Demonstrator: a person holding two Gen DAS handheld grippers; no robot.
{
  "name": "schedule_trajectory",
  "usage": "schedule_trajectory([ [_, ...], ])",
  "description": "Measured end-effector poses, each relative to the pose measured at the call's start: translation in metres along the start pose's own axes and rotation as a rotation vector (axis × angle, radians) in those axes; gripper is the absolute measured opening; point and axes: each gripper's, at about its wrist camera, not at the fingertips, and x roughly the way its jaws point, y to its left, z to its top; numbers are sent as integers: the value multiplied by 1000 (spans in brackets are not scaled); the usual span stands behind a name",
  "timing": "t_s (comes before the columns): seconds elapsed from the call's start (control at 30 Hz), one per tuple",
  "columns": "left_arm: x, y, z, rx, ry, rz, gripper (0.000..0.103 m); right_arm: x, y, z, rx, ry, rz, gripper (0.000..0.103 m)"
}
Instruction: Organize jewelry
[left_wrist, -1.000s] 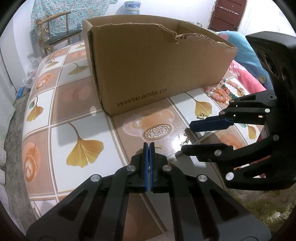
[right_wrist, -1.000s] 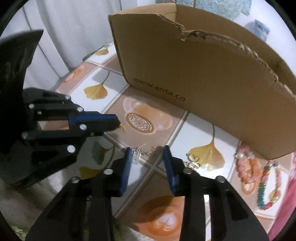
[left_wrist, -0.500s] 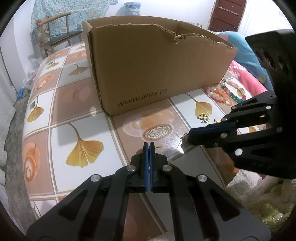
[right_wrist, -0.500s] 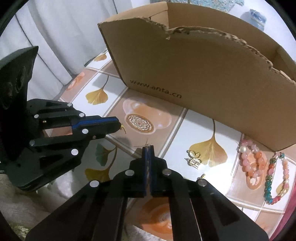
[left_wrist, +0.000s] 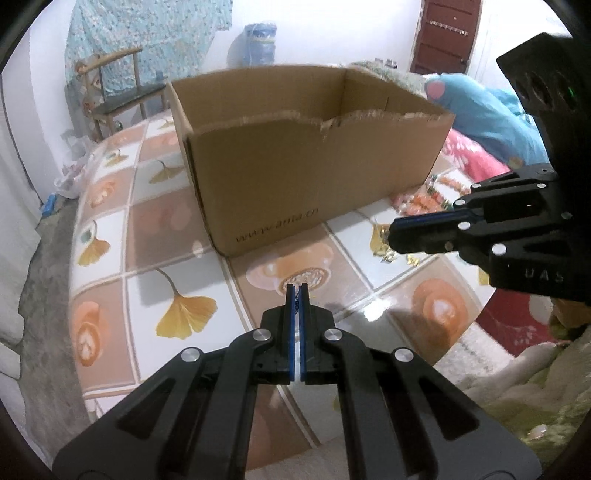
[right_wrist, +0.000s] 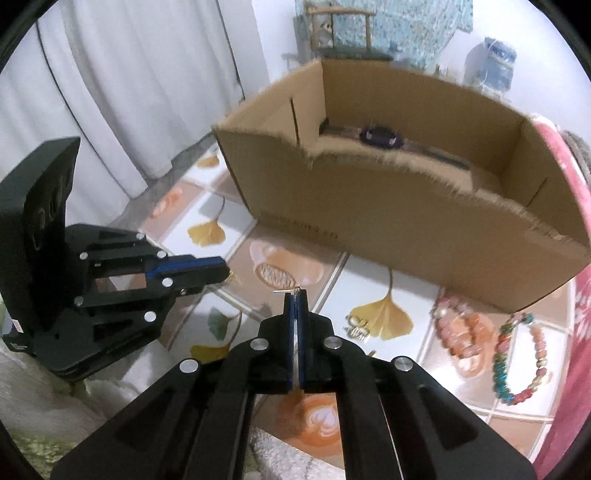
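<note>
An open cardboard box (left_wrist: 295, 166) stands on the tiled table (left_wrist: 110, 206). In the right wrist view a dark purple item (right_wrist: 380, 134) lies inside the box (right_wrist: 369, 206). My right gripper (right_wrist: 295, 293) is shut on a small silver chain piece (right_wrist: 290, 290) whose end pokes out at the tips, above the table in front of the box. My left gripper (left_wrist: 295, 286) is shut, and a tiny gold piece (right_wrist: 231, 275) shows at its tip (right_wrist: 223, 271). The right gripper (left_wrist: 392, 236) hovers to its right.
On the table right of the grippers lie a gold charm (right_wrist: 356, 326), a pink-orange bead bracelet (right_wrist: 458, 332) and a multicolour bead bracelet (right_wrist: 517, 362). A chair (left_wrist: 114, 92) and a water bottle (left_wrist: 255, 44) stand beyond the table. Pink and blue fabric (left_wrist: 480, 110) lies at the right.
The right gripper's jaws closed on the silver chain piece that lay on the table and lifted it. Both grippers rose, so the box's inside now shows.
</note>
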Motion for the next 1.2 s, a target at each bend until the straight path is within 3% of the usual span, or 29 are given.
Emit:
schedule_trajectory([
  [0.2, -40, -7, 25, 10, -108, 4, 1, -35, 0, 22, -25, -123, 19, 2],
  [0.4, -83, -10, 76, 42, -297, -29, 1, -71, -20, 59, -21, -267, 52, 2],
  [0.57, -72, -5, 126, 65, -327, -42, 1, -70, -65, 99, 35, -258, 94, 2],
  [0.67, -41, -1, 154, 77, -247, -53, 1, -44, -96, 124, 105, -158, 154, 2],
  [0.83, 25, 11, 180, 83, -10, -61, 1, 24, -132, 146, 226, 79, 248, 2],
  [0.93, 59, 21, 185, 43, 120, -83, 1, 61, -146, 149, 262, 199, 247, 2],
  [1.1, 75, 30, 181, -12, 214, -104, 1, 94, -152, 143, 305, 290, 244, 2],
  [1.2, 79, 34, 181, -22, 224, -95, 5, 99, -156, 143, 328, 290, 242, 3],
])
